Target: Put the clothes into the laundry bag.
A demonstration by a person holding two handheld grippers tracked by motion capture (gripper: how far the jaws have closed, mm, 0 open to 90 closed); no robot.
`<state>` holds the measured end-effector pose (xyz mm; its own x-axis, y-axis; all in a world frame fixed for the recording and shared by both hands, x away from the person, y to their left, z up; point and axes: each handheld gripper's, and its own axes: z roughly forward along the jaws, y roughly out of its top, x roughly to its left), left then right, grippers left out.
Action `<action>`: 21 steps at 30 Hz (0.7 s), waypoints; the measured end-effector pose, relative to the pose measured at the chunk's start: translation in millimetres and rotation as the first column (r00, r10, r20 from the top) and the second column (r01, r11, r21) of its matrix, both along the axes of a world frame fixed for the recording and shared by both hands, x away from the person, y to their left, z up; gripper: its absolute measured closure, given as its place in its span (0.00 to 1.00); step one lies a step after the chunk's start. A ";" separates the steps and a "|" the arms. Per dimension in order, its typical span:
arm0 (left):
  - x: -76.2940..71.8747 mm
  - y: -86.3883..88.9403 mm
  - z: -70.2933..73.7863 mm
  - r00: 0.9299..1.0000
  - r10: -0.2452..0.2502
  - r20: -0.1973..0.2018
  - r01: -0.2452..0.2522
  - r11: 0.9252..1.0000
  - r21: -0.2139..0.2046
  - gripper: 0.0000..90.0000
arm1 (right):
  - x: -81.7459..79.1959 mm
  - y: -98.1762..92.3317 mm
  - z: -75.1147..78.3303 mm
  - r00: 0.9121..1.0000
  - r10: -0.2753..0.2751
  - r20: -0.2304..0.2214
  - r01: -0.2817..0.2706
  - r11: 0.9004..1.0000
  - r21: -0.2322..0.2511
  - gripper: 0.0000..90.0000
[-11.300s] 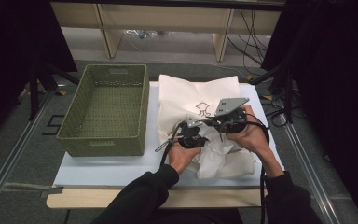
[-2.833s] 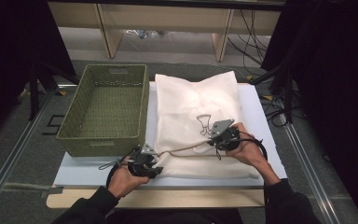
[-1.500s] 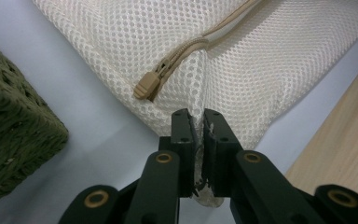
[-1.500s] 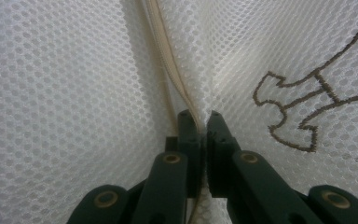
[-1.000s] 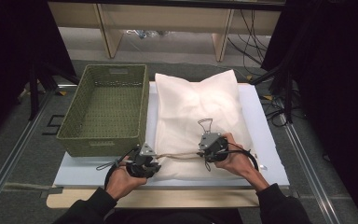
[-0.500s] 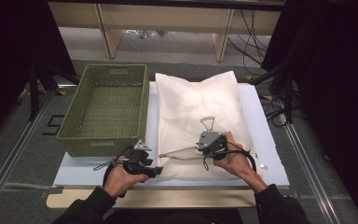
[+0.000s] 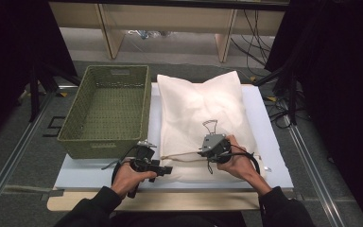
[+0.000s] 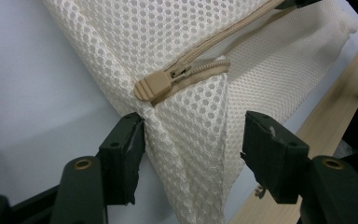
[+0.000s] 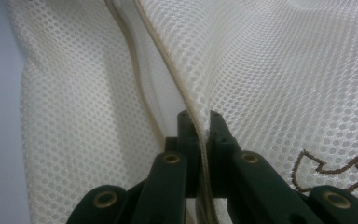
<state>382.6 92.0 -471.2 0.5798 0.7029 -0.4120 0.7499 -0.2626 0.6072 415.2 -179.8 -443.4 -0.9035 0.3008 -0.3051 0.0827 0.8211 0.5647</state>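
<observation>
The mesh pillow cover (image 7: 203, 118), cream and honeycombed, lies flat on the white bench (image 7: 274, 142), its zippered edge turned toward the person. The right gripper (image 9: 198, 122) has its two black jaws pressed together on the tan zipper tape (image 9: 168, 60), pinching the seam where the tape meets the mesh; the tape runs up and away from the jaws across the fabric. Just to the right of that gripper, part of a brown stitched outline (image 9: 340, 165) shows on the cover. The left gripper (image 8: 193, 140) stands with its jaws spread wide apart, one on either side of the cover's folded corner, which rises between them; whether the pads touch the mesh cannot be told. Directly above that gap sits the tan zipper pull (image 8: 153, 86), at the corner end of the zipper, where the two rows of teeth (image 8: 205, 72) meet. From above, the left gripper (image 7: 152, 166) sits at the cover's near-left corner and the right gripper (image 7: 213, 145) farther along the same edge, the zipper line (image 7: 182, 155) stretched between them, each held in one of the person's hands (image 7: 130, 176). Beyond the left gripper, a green woven basket (image 7: 106, 111) stands just beside the cover. Past the right gripper, a dark wire-like drawing (image 7: 210, 126) marks the fabric.
</observation>
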 end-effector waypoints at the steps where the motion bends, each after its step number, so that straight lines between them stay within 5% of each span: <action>1: 0.2 0.1 -0.1 1.000 0.003 -0.004 -0.003 1.000 -0.006 0.44 | 0.4 -0.5 -0.3 1.000 -0.002 -0.005 0.002 1.000 0.001 0.97; 13: 5.8 7.3 -8.2 0.997 0.023 -0.076 -0.025 0.999 -0.021 0.46 | 1.7 -1.7 -0.4 1.000 0.023 -0.001 -0.023 1.000 0.008 0.96; 21: 14.9 -0.8 -10.8 0.999 0.018 -0.030 -0.019 0.999 -0.032 0.76 | 4.5 -1.7 -2.8 0.999 0.024 -0.026 -0.024 1.000 0.003 0.96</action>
<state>397.5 91.1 -481.9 0.5542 0.6993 -0.4515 0.7722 -0.2294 0.5925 419.7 -181.5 -446.2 -0.9182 0.2796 -0.2807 0.0775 0.8215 0.5649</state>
